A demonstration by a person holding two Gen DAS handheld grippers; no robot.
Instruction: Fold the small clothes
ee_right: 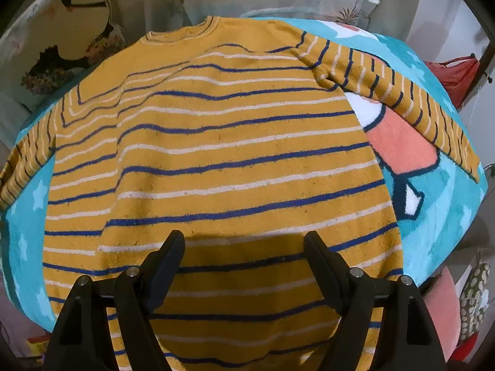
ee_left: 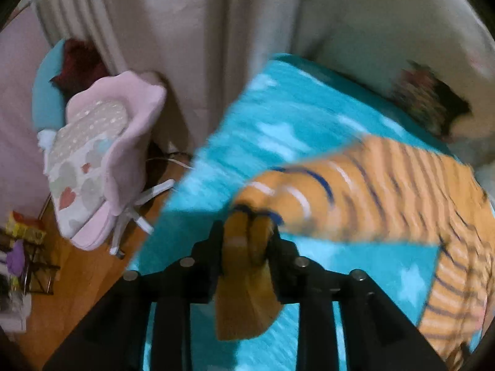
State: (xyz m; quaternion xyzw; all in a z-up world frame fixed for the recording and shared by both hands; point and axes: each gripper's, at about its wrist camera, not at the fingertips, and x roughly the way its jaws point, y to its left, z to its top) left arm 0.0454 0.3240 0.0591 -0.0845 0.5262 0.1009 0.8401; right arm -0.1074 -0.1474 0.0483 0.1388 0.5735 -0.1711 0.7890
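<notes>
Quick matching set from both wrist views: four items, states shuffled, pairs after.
Items:
1. left gripper
2. right gripper
3. striped sweater
4. turquoise blanket

States:
A. spread flat, body facing up
B. jaws closed on a sleeve cuff
C. lies under the garment, star pattern
D. jaws wide apart above the hem, nothing between them

Pairs: 1-B, 2-D, 3-A, 4-C

Mustard sweater (ee_right: 216,154), navy-white stripes; turquoise starred blanket (ee_right: 448,210).
</notes>
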